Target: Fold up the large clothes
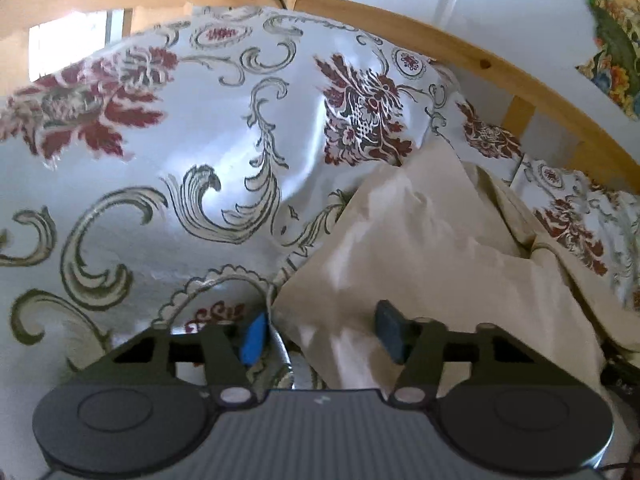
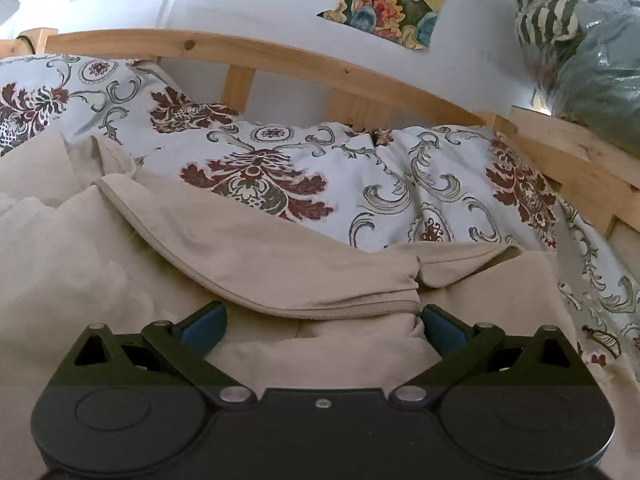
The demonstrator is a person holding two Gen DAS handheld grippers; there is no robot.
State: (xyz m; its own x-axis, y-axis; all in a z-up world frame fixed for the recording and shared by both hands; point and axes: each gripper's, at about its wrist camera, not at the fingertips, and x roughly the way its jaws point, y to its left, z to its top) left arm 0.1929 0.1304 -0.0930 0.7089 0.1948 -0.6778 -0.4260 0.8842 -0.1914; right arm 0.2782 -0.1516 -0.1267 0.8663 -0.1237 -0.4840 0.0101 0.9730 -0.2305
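Left wrist view: the left gripper (image 1: pixel 322 334) has its jaws spread wide, with a fold of the beige garment (image 1: pixel 420 248) lying between the blue pads (image 1: pixel 255 338); the pads are apart and clamp nothing; the garment lies crumpled on the bed, spreading toward the right edge, on a floral bedspread (image 1: pixel 180 168) patterned with red flowers and grey scrolls; a floral pillow (image 1: pixel 568 216) lies near the wooden headboard (image 1: pixel 460 50) at the far edge; a floral picture (image 1: pixel 616 40) hangs on the white wall.

Right wrist view: the right gripper (image 2: pixel 323 324) is wide open, its fingertips (image 2: pixel 206 324) either side of a bunched, zipped edge of the beige garment (image 2: pixel 280 264), gripping nothing; the garment covers the near part of the bed; floral pillows (image 2: pixel 320 176) lie beyond it against the headboard (image 2: pixel 280 56); bagged bundles (image 2: pixel 592 52) are stacked at the far right corner.
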